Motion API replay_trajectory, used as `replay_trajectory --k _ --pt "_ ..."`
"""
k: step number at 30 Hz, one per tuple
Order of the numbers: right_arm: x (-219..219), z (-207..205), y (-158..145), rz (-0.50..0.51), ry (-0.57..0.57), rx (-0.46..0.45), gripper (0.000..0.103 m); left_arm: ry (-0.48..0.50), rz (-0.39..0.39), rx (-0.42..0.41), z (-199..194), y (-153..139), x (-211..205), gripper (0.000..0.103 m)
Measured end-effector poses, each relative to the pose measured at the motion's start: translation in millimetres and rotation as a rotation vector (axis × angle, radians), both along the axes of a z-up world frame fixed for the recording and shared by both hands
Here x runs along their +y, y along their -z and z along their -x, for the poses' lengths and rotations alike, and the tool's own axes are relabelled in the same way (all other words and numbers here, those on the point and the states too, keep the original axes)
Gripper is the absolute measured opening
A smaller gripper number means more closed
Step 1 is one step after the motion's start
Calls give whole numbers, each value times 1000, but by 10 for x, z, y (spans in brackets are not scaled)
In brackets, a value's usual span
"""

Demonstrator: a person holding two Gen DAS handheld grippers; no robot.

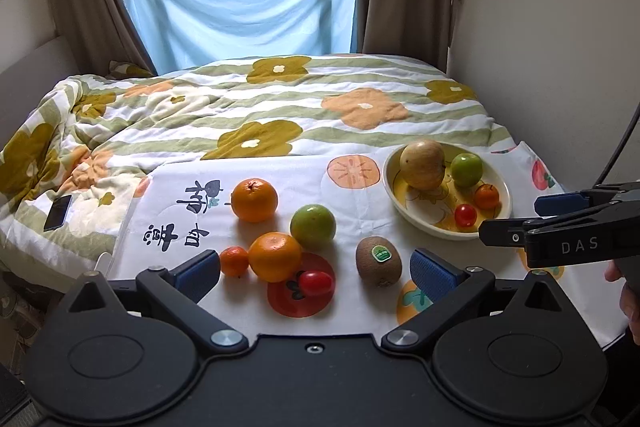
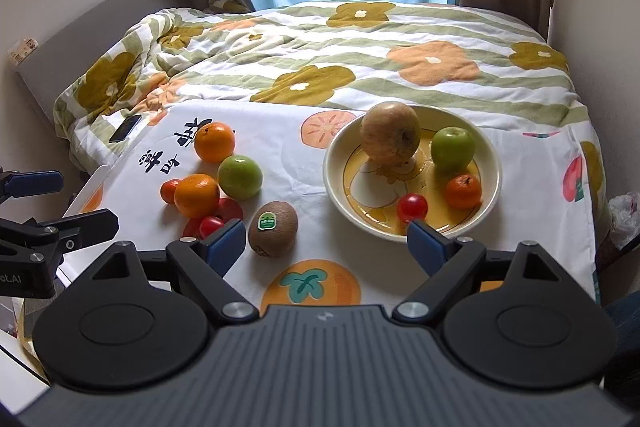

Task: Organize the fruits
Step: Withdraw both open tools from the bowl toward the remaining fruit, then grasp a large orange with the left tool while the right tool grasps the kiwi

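A cream bowl (image 1: 404, 205) (image 2: 340, 187) holds a large yellowish apple (image 1: 422, 165), a green apple (image 1: 466, 169), a small tangerine (image 1: 487, 195) and a cherry tomato (image 1: 465, 215). Loose on the white cloth lie two oranges (image 1: 254, 199) (image 1: 275, 256), a green apple (image 1: 313, 227), a small tangerine (image 1: 234, 261), a cherry tomato (image 1: 316, 283) and a kiwi (image 1: 378, 261) (image 2: 273, 228). My left gripper (image 1: 316, 269) is open and empty, just short of the loose fruit. My right gripper (image 2: 326, 247) is open and empty, between kiwi and bowl, and also shows in the left wrist view (image 1: 520, 219).
The cloth (image 1: 360, 195) lies on a table at the foot of a bed with a flowered quilt (image 1: 260, 107). A phone (image 1: 58, 213) lies on the quilt at the left. Walls stand close on both sides.
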State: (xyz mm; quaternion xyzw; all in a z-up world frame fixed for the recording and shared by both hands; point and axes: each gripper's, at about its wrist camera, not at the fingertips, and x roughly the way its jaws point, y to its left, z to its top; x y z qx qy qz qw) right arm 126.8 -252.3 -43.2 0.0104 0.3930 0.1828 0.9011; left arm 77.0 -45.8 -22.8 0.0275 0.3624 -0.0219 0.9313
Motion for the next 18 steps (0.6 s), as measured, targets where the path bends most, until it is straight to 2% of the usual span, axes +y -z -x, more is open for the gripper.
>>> replay_trajectory --k 11,15,18 --pt "498 37 292 -2 172 52 102 222 -36 40 -337 293 581 102" --pt "635 15 420 18 216 70 102 301 -15 84 -567 457 737 102" --pt "725 -32 502 33 243 87 100 350 -30 108 -719 581 808 101"
